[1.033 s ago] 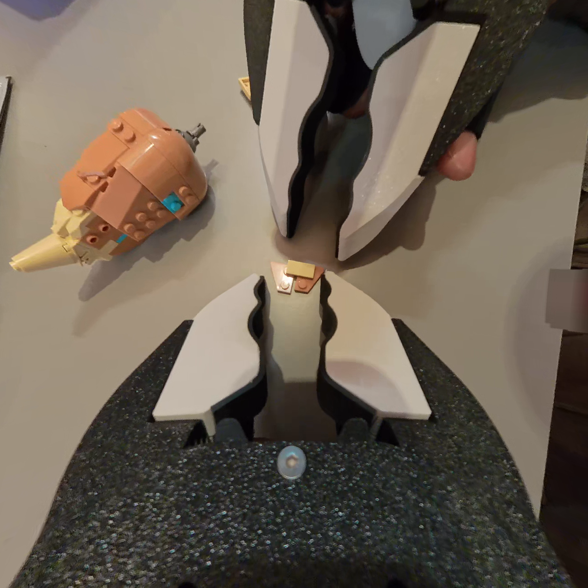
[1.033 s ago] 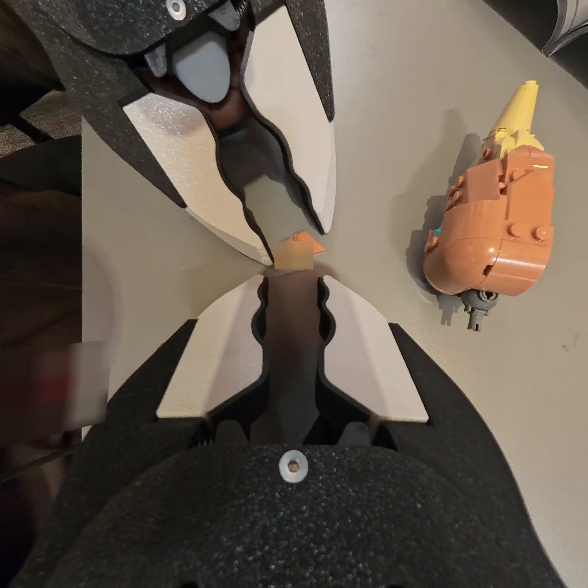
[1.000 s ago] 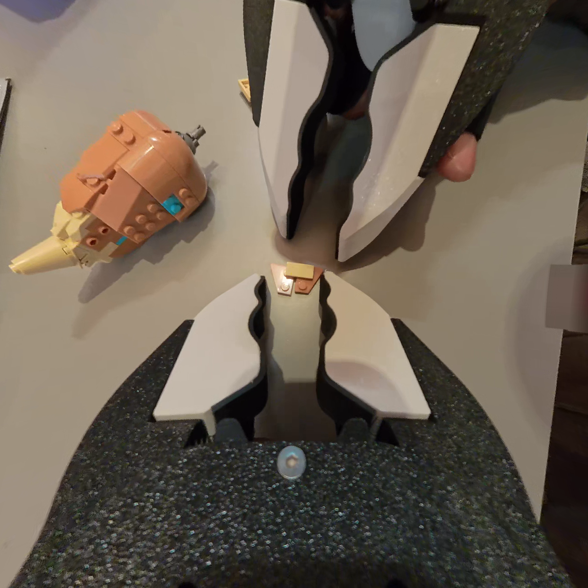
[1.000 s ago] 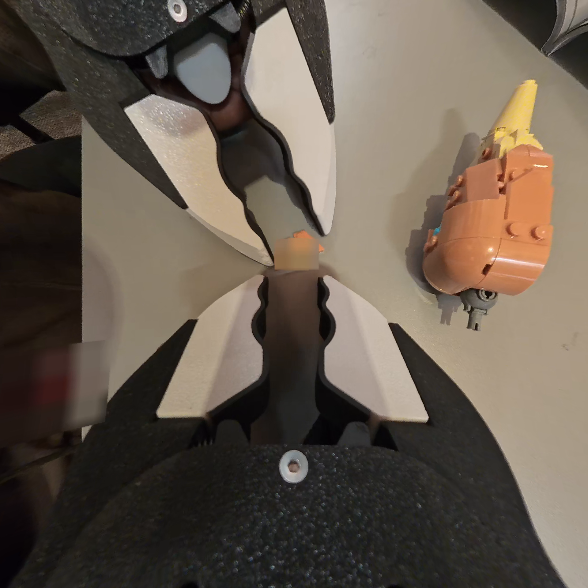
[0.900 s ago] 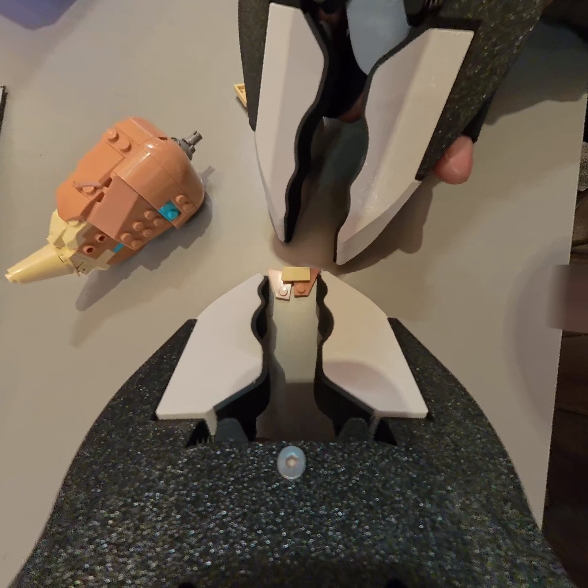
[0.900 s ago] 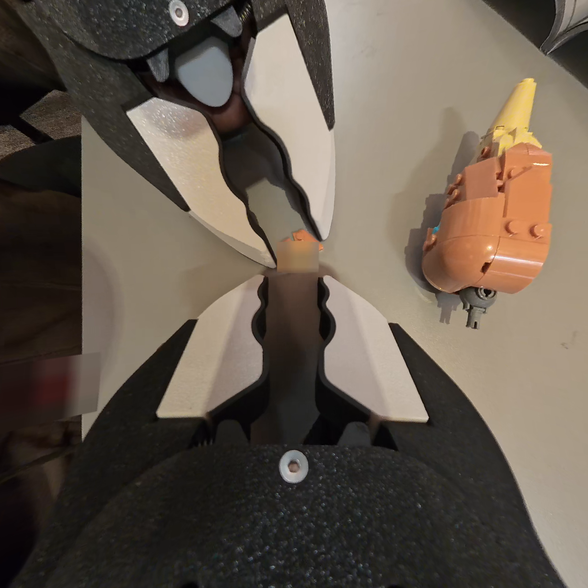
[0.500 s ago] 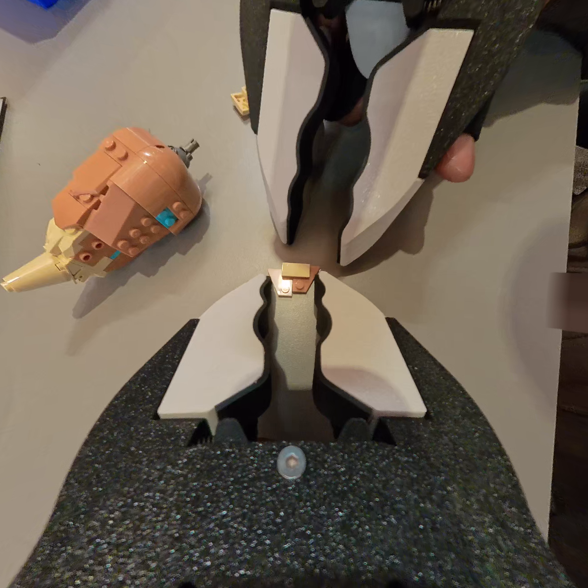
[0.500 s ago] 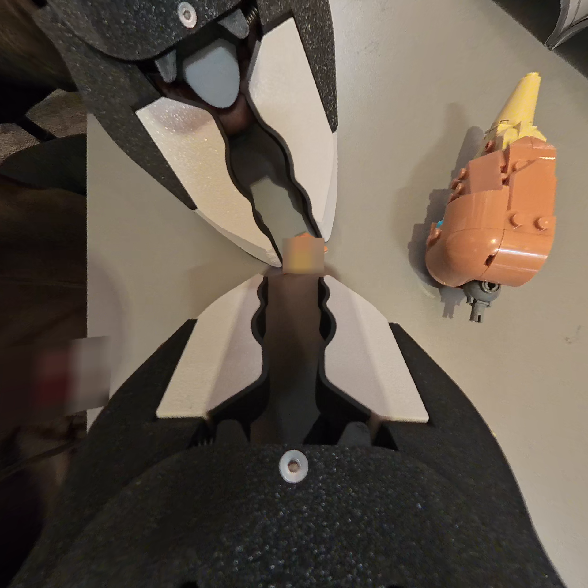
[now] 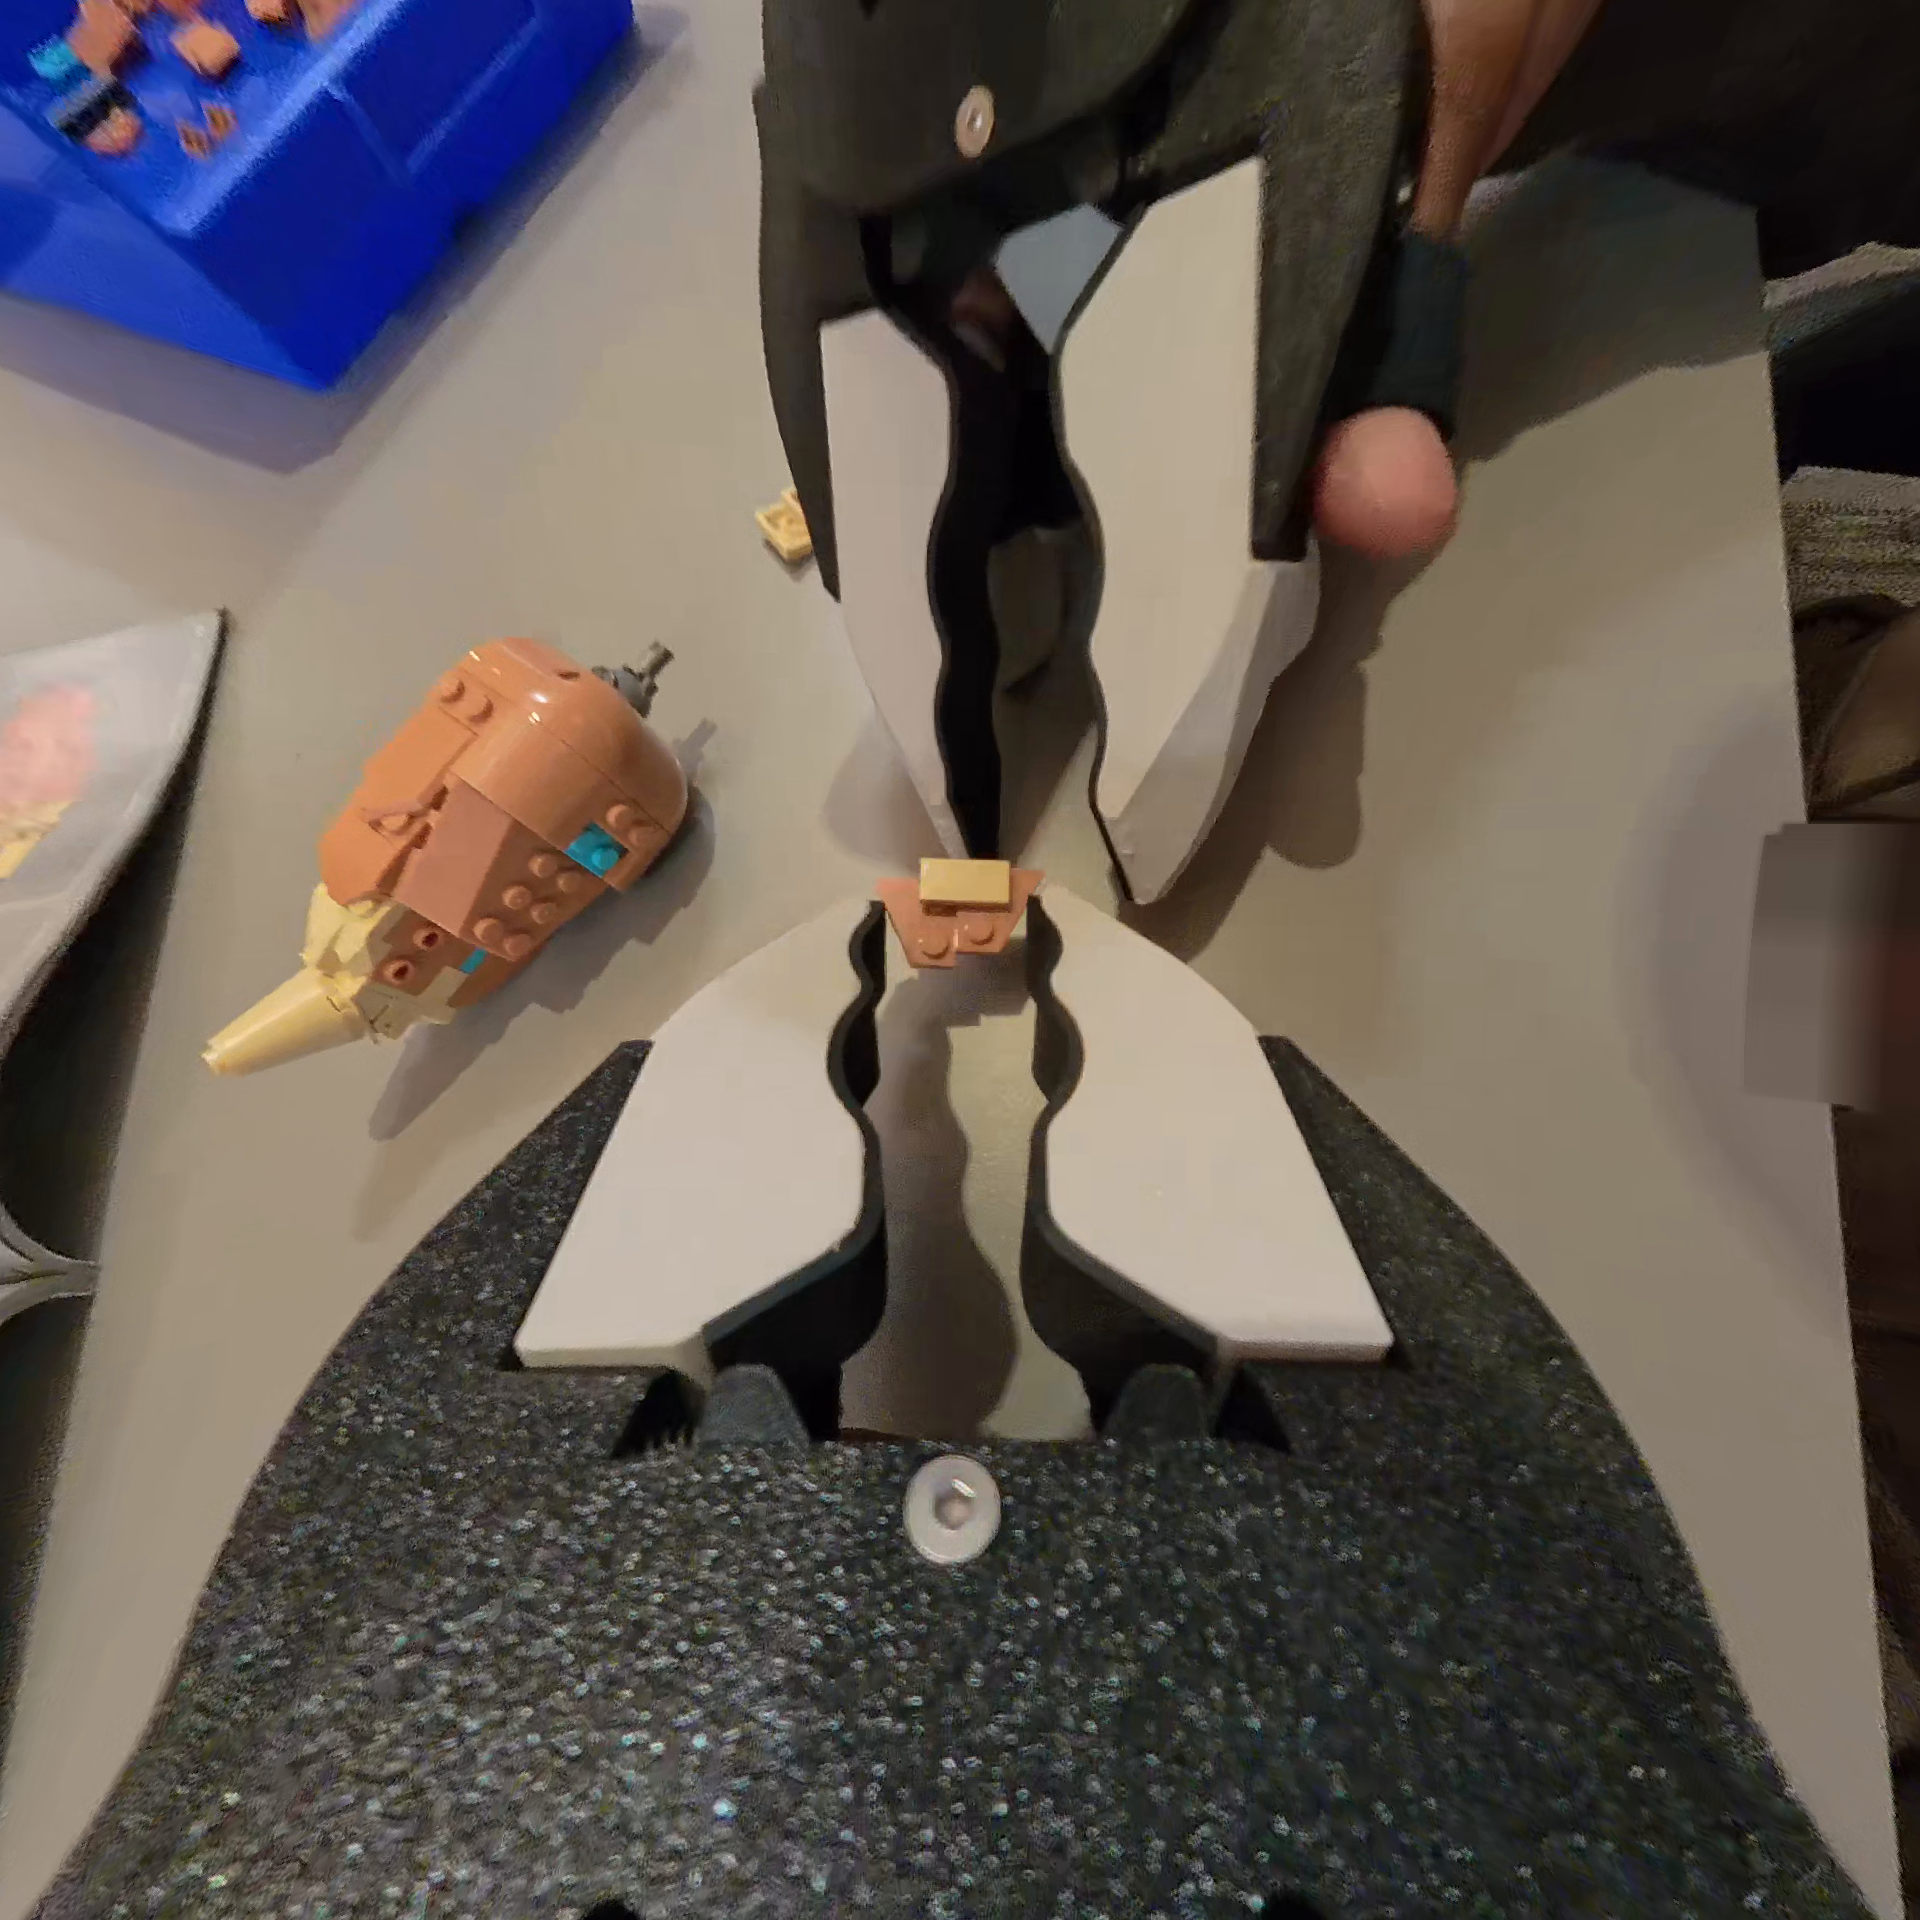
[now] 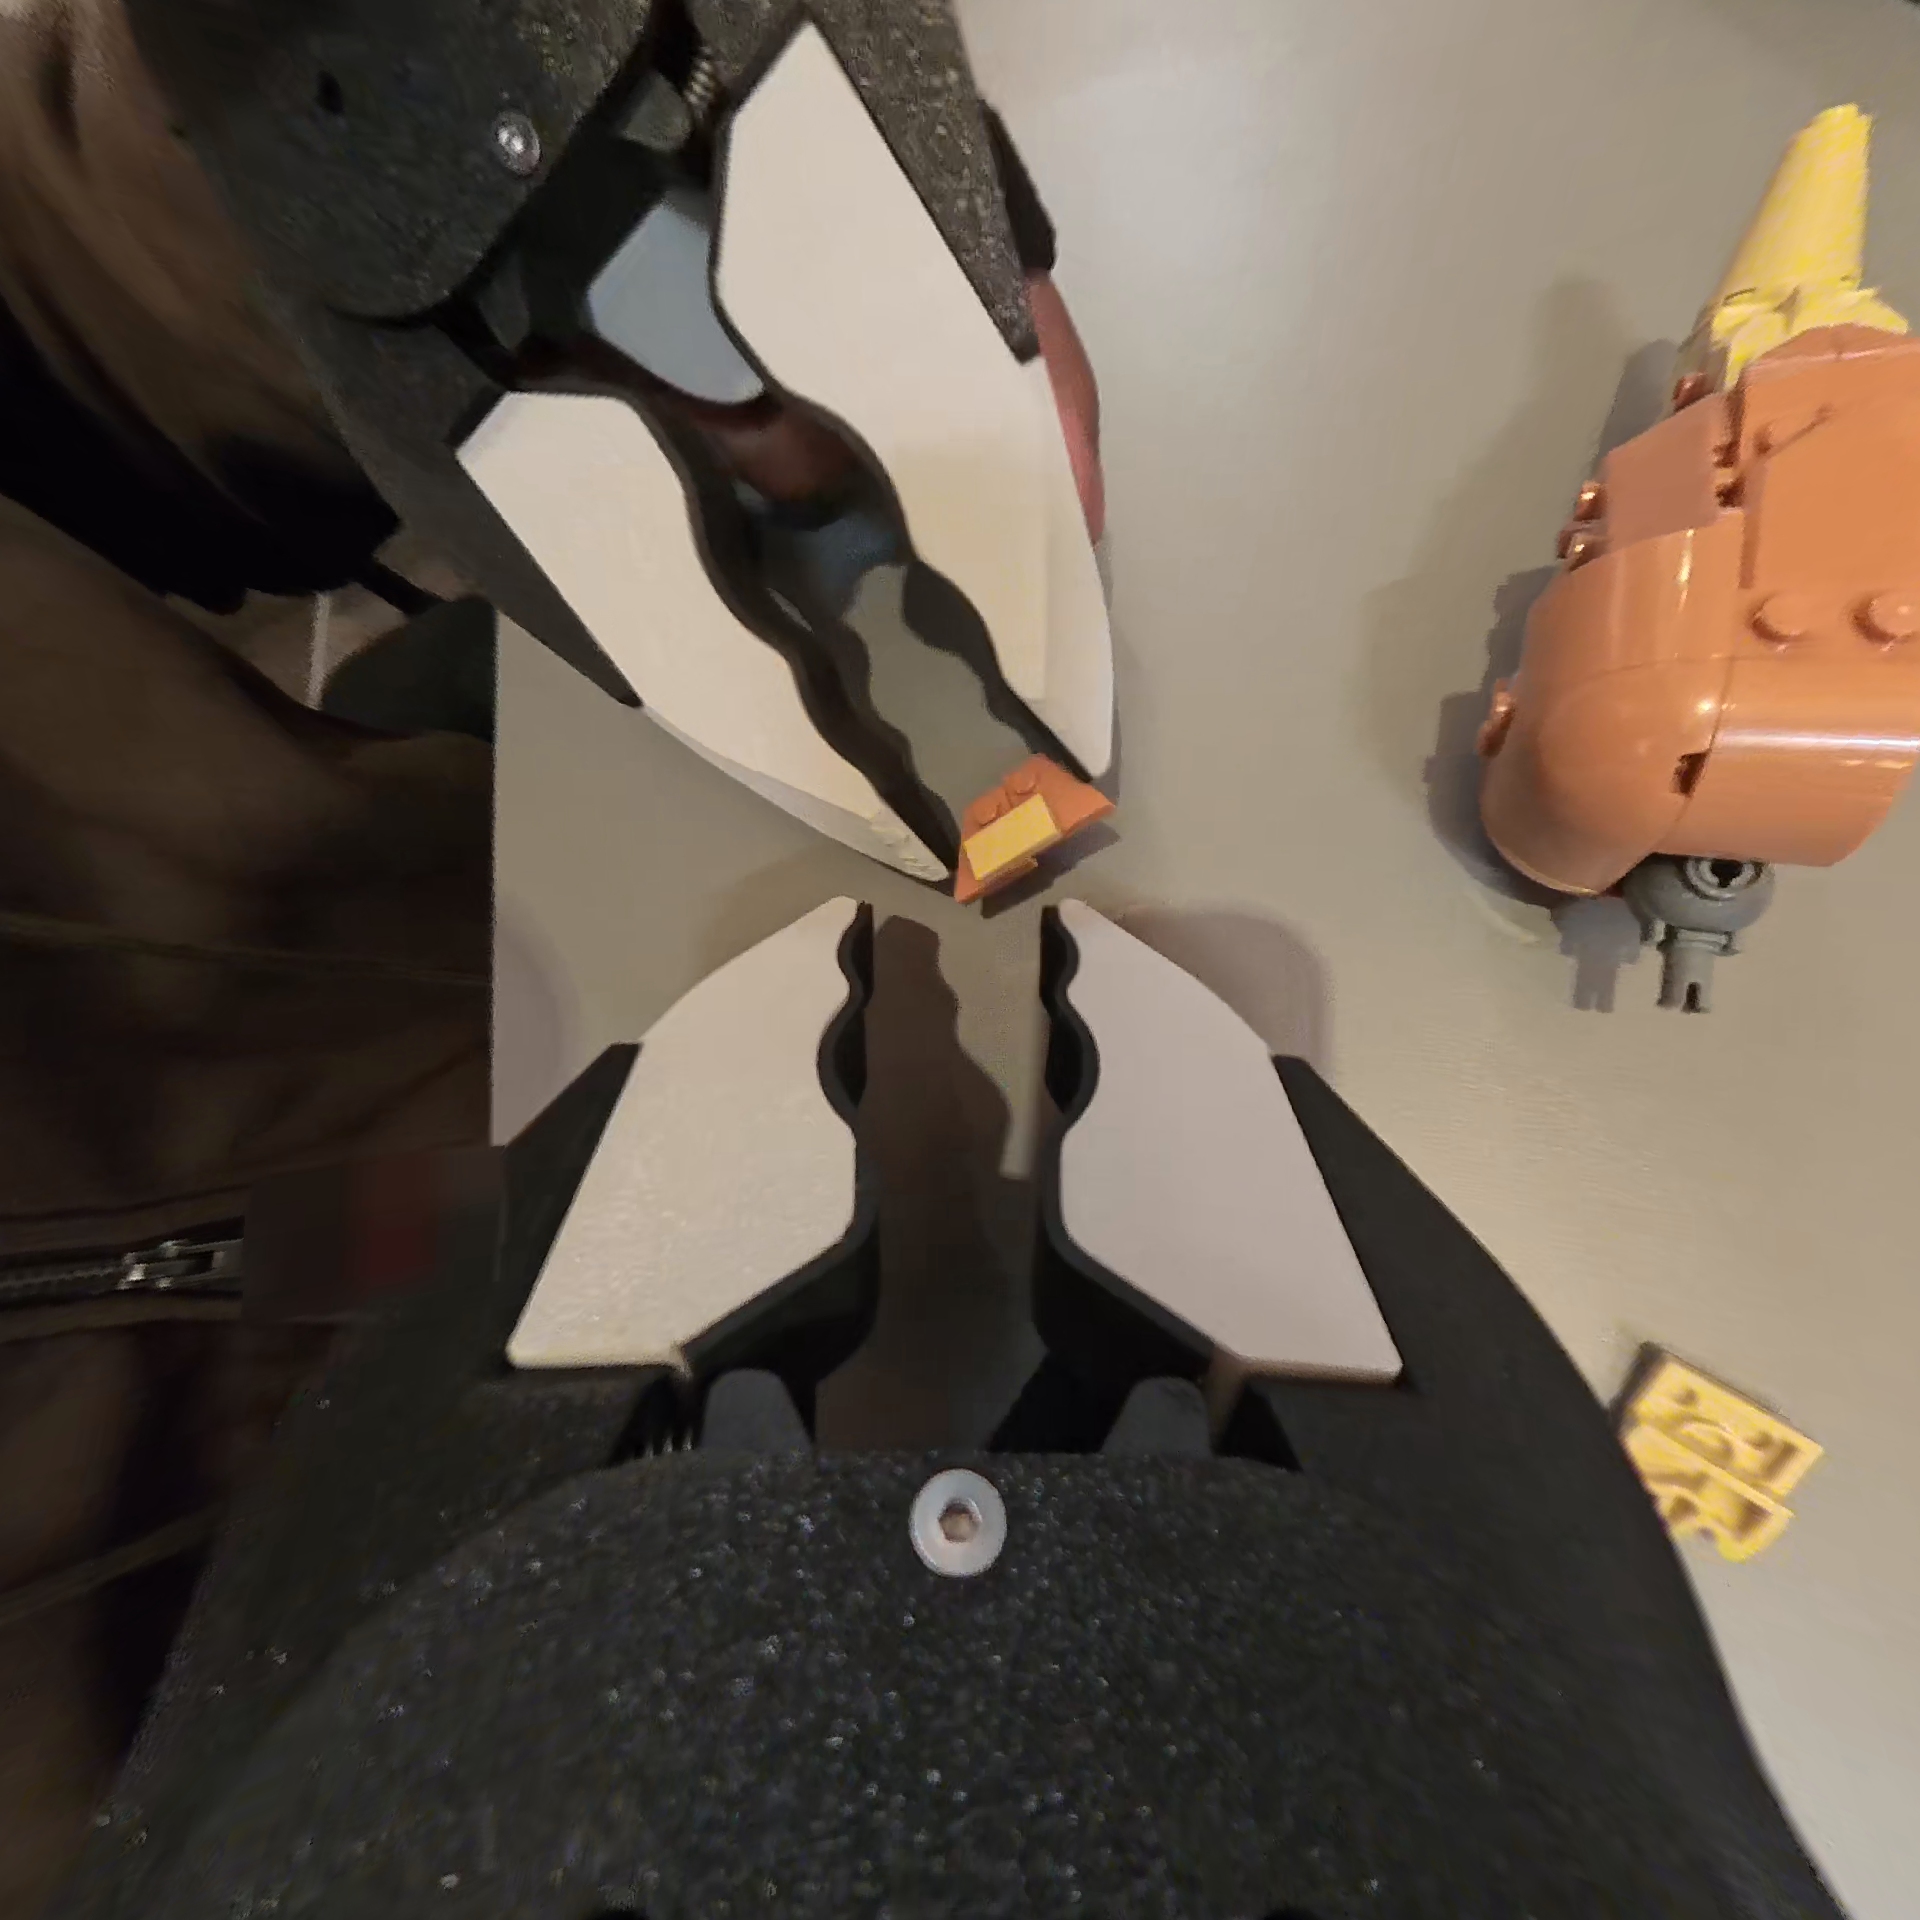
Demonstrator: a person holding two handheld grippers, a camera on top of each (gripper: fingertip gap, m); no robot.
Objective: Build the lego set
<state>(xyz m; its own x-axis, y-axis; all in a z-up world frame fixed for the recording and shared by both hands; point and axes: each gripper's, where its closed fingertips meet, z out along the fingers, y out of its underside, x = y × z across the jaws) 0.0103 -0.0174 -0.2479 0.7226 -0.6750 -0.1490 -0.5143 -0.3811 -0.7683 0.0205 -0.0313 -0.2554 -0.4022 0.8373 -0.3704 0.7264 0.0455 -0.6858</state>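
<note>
Left claw (image 9: 956, 920) pinches a small brown-and-tan brick piece (image 9: 961, 906) above the surface (image 9: 1455, 1039); right claw (image 10: 951, 914) spread, empty

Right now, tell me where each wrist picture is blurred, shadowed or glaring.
Left wrist view: the small brown-and-tan piece is sharp; the blue tray at top left is soft and smeared; the left gripper casts a shadow on the table beneath it. Right wrist view: motion-softened overall, the loose yellow piece and the brown model smeared; glare streaks the model's curved shell.
</note>
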